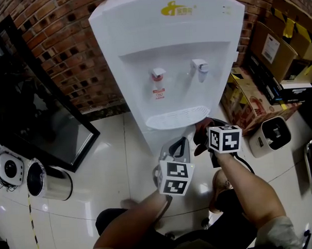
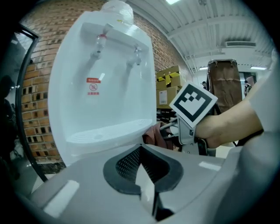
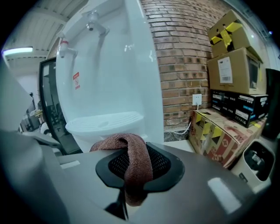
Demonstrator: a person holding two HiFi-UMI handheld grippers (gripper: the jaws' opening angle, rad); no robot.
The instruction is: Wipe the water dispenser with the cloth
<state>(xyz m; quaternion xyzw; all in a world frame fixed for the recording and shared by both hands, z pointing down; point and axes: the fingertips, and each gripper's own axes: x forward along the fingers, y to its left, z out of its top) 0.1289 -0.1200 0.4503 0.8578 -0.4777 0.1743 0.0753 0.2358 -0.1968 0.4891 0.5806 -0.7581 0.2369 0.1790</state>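
Where glossy floor [image 1: 111,149] meets brick wall [image 1: 65,53], right gripper [image 3: 130,173] clamps cloth [image 3: 135,157] in its jaws (left gripper [image 2: 142,177] closed, empty).

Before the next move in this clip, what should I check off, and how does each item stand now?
1. Cloth clamped in right gripper: ok.
2. Left gripper shut with nothing between its jaws: ok.
3. Cloth touching the water dispenser: cannot tell; it sits close by the drip tray.
4. Nothing standing on the drip tray: ok.
5. Dirt or wet spots to aim at on the dispenser: cannot tell.
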